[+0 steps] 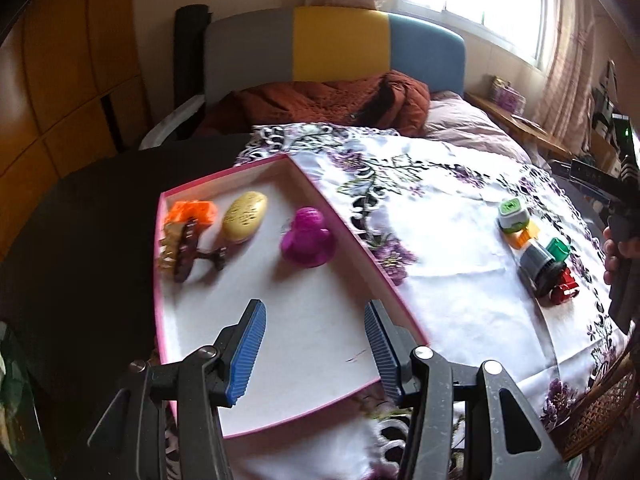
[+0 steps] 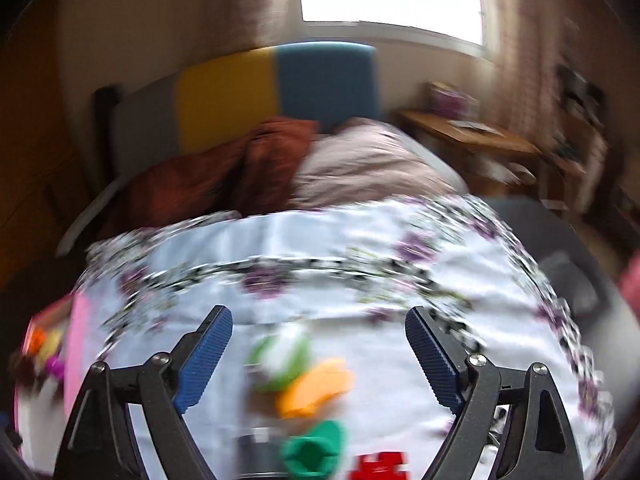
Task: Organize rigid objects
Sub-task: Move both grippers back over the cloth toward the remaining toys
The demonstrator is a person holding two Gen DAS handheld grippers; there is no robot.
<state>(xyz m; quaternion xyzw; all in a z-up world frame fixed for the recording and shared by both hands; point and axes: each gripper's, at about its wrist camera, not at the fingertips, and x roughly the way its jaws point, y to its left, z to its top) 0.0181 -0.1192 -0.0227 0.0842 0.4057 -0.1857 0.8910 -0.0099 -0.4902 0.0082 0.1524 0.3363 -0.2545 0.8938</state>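
A: Start close in. What are the fingers doing?

B: The left gripper (image 1: 316, 350) hangs over the near end of the pink tray (image 1: 348, 228), fingers partly apart, nothing between them. The right gripper (image 2: 320, 354) has its fingers spread wide and is empty too. Its view is badly blurred.

A: And the things left to sort?

B: In the right wrist view they lie just ahead of and below the right gripper, on the flowered cloth (image 1: 452, 280) covering the surface: a green-and-white piece (image 2: 280, 356), an orange piece (image 2: 316, 386), a green cup-like piece (image 2: 316, 454) and a red block (image 2: 380, 470), packed close together.

A: How would they handle?

B: They look like small hard plastic toys, probably light and stiff, perhaps a bit slippery. I'd pinch one across its flat sides, starting with an outer piece so the neighbours aren't knocked.

A: Further off?

B: Inside the tray sit a purple figure (image 1: 306, 238), a yellow oval (image 1: 245, 216), an orange toy (image 1: 194, 212) and a brown piece (image 1: 186, 252), with bare room near its front. Beyond is a bed with a rust-coloured blanket (image 1: 332, 100).
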